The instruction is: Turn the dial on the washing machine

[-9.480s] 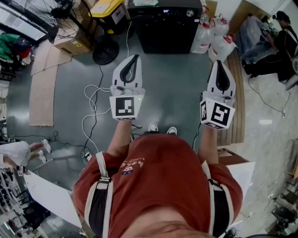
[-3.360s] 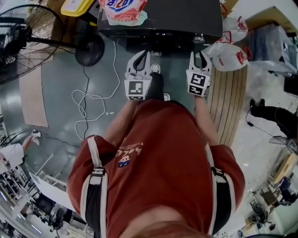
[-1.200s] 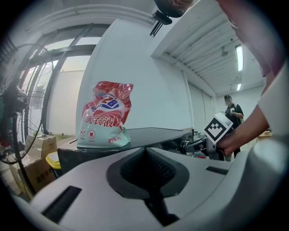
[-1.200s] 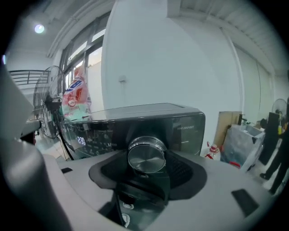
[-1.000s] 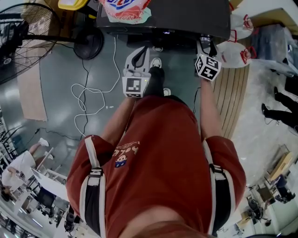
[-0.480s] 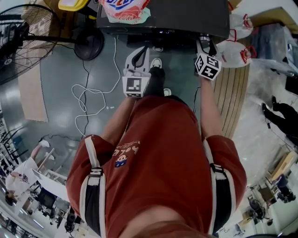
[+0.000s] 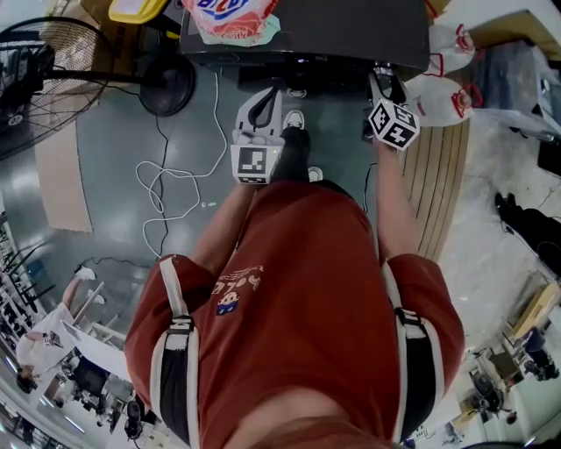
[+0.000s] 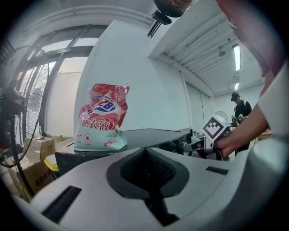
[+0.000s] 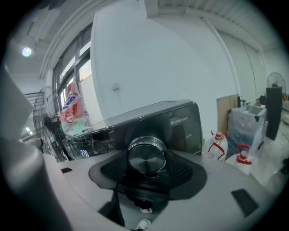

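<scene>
The black washing machine stands at the top of the head view, its control panel facing me. Its round metal dial sits at the panel's right end. My right gripper is at the panel, and in the right gripper view its two dark pads press on either side of the dial. My left gripper hangs lower, in front of the machine and short of the panel. Its jaws meet at the tips with nothing between them.
A red and white detergent bag lies on the machine's top at the left. White jugs stand to the machine's right. A standing fan and a loose white cable are on the floor to the left. A wooden pallet lies at the right.
The right gripper's marker cube has rolled a little clockwise and shifted slightly right while staying at the dial. The left gripper has not moved.
</scene>
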